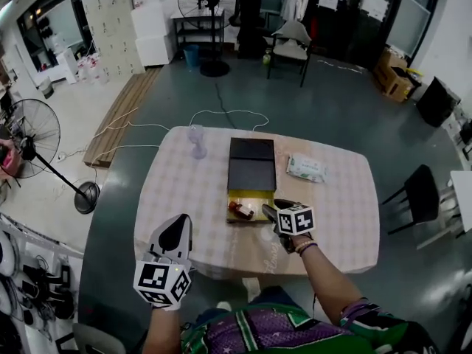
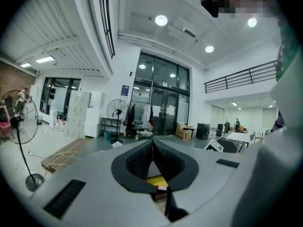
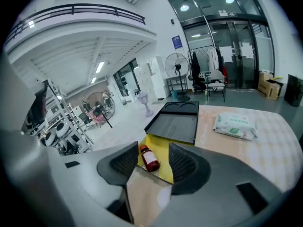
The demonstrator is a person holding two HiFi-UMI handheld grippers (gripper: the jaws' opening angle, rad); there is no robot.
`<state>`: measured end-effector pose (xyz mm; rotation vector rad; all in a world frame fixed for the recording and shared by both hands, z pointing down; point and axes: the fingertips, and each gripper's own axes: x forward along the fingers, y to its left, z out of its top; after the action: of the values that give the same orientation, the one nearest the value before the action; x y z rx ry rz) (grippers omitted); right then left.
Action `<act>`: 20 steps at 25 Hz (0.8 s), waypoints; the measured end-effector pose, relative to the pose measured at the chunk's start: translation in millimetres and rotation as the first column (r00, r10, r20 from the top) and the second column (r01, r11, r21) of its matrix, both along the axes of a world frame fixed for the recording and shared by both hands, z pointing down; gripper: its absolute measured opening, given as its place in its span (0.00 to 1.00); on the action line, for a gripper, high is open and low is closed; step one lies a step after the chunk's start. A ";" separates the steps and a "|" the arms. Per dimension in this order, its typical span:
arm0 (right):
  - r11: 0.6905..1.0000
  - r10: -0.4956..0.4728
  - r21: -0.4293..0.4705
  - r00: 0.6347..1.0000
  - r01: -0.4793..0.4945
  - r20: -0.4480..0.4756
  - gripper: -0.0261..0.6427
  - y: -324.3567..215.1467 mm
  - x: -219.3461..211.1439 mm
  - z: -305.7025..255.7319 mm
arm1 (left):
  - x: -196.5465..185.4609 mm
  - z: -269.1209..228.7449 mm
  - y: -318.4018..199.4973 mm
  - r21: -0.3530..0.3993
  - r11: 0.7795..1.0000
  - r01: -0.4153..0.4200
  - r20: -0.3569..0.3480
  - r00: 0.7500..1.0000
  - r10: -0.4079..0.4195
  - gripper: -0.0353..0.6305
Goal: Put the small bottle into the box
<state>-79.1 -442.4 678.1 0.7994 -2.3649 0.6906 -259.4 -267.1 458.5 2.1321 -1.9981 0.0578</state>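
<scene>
The small brown bottle [image 1: 240,211] with a red cap and white label lies on its side in the yellow-lined bottom of the open black box [image 1: 251,195]. In the right gripper view the bottle [image 3: 149,159] rests on the yellow lining [image 3: 165,148], just beyond the fingertips. My right gripper [image 1: 271,210] hovers at the box's near right corner, open and holding nothing [image 3: 154,161]. My left gripper [image 1: 175,231] hangs near the table's front left edge, well clear of the box, with its jaws shut together [image 2: 152,148] and nothing between them.
The box's black lid [image 1: 251,161] lies folded back behind the yellow part. A pack of wipes [image 1: 306,167] sits right of it and a clear glass [image 1: 196,140] at the back left. Checked cloth covers the table [image 1: 332,212]. Fans and chairs stand around the room.
</scene>
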 end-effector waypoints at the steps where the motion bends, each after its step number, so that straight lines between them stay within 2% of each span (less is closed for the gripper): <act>1: 1.000 0.014 0.015 1.000 -0.014 0.010 0.35 5.0 4.1 -10.0 | 0.1 -1.0 2.8 0.003 1.000 -0.009 -0.003 1.000 0.009 0.09; 11: 0.974 0.096 0.192 0.989 -0.117 0.115 0.35 79.8 31.6 -121.3 | 1.5 -24.7 38.9 0.053 0.993 -0.102 -0.010 0.995 0.103 0.09; 20: 0.911 0.128 0.359 0.966 -0.203 0.224 0.35 160.8 51.4 -219.0 | 15.4 -52.8 72.4 0.109 0.974 -0.197 0.024 0.980 0.196 0.09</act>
<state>-27.7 -281.6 459.1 1.1561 -2.6778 0.3911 -244.0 -194.7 405.7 2.3996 -1.8304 -0.0080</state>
